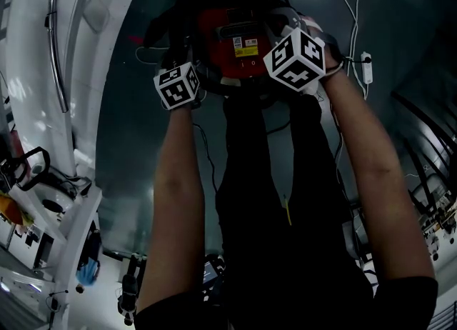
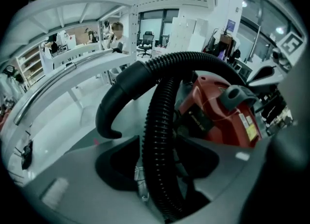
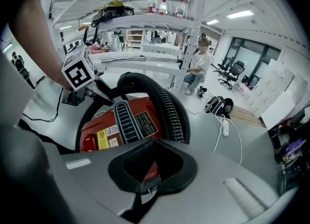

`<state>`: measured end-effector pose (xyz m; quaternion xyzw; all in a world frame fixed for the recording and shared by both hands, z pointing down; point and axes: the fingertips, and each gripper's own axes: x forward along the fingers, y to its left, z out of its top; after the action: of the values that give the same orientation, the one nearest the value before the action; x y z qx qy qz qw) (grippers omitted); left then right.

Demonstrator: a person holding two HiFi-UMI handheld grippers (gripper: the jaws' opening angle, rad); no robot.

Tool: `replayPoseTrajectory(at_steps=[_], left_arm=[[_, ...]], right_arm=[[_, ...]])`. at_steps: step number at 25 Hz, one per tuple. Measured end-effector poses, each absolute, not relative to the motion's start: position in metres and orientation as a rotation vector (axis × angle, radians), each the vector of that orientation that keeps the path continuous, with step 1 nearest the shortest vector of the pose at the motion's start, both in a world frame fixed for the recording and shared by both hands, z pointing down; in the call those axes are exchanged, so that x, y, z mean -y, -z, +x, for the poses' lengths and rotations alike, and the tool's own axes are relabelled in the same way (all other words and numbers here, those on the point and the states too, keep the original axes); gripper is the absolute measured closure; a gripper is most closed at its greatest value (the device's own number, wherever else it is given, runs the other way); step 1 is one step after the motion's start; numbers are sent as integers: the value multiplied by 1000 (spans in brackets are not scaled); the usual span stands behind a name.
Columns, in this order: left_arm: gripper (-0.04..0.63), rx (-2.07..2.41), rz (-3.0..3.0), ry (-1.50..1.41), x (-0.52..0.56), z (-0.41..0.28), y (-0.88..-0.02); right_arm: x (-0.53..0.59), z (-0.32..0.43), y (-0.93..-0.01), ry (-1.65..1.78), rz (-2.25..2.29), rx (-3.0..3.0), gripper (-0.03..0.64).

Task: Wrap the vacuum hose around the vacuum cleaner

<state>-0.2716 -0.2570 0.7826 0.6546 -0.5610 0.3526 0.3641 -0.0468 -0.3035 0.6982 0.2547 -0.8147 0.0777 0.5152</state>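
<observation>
The red vacuum cleaner (image 1: 239, 32) sits on the grey floor (image 1: 132, 136), far out beyond the person's feet and between the two outstretched arms. The black ribbed vacuum hose (image 2: 162, 136) arches over its top and comes down on the left side toward the near hand. By my reading, the step in hand is seating this loop against the body and letting it go. The hose looks springy, and a coil dropped loose will likely lift off again. It would be best pressed low and snug against the red shell before anything withdraws. The left gripper (image 2: 155, 189), at the left of the cleaner, has its jaws partway apart with the hose running up between them. The hose lies against one jaw and a dark gap shows on its other side, so it seems cradled rather than pinched. From there the gripper should back out along the line of its jaws, not sideways, so the ribs do not snag a fingertip and drag the loop off. The right gripper (image 3: 144, 187), at the right of the cleaner, is closed tight on nothing. Used as a blunt pusher, it could pin the arch on top while the left one lets go. The smooth curved cuff (image 2: 114, 109) at the hose's end juts out to the left, apart from the body, and will probably want tucking under a turn last.
</observation>
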Motion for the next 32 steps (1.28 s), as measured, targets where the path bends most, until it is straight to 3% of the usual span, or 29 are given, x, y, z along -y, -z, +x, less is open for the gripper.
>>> replayPoseTrajectory(at_steps=[5,14,16,19,24,29,32], left_arm=[[294,1411,1637,-885,247,-273,-789],[274,1407,1606,-885,223,-277,-777],[294,1416,1639,-880,225,-273,-767],[415,1469,1718,-871,230,-269,-743],[510,1490,1783,-787,228,-258,-711],[584,1440,1841,-730,228,-229,-684],[586,1406,1944,-631,235,-201,-651]], right_arm=[[305,-52,-692,-176,623,1970,620],[296,-50,-686,-223,672,1982,620],[293,-47,-684,-232,686,1981,620],[288,-42,-680,-246,715,1985,620],[273,-33,-672,-286,752,1996,620],[263,-30,-661,-331,782,2012,620],[258,-28,-641,-417,838,2041,620]])
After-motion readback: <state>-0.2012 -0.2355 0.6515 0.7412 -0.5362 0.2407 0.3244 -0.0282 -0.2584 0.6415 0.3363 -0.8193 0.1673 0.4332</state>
